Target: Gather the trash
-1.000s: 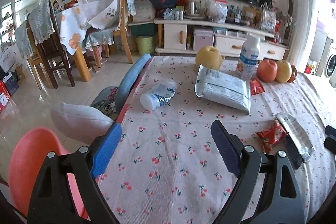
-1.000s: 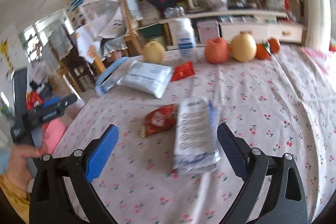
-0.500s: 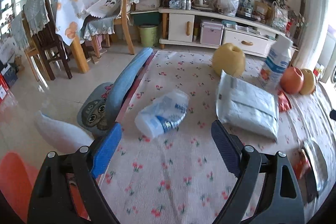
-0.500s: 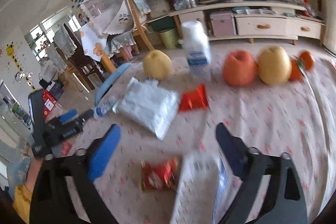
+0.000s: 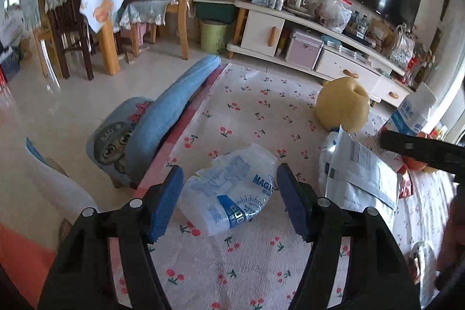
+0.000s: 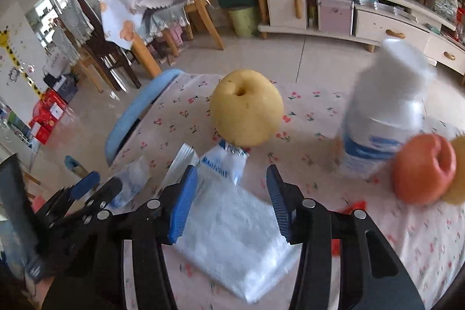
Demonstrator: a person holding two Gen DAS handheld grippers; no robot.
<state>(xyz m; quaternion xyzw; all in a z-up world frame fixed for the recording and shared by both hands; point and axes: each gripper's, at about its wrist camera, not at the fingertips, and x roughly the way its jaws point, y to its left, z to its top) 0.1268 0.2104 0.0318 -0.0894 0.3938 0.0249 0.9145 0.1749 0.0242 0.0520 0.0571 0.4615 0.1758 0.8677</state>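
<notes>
We see bare cloth (image 5: 247, 112) open at centre frame above the crushed bottle (image 5: 232, 191). The yellow pear (image 6: 246, 107) blocks upper centre in the right view, the upright white bottle (image 6: 383, 118) and red apple (image 6: 423, 167) crowd the right. Lower right stays mostly clear.

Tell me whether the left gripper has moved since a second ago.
Yes. The left gripper has come forward over the cherry-print tablecloth to the crushed plastic bottle, which now lies between its closing jaws.
</notes>
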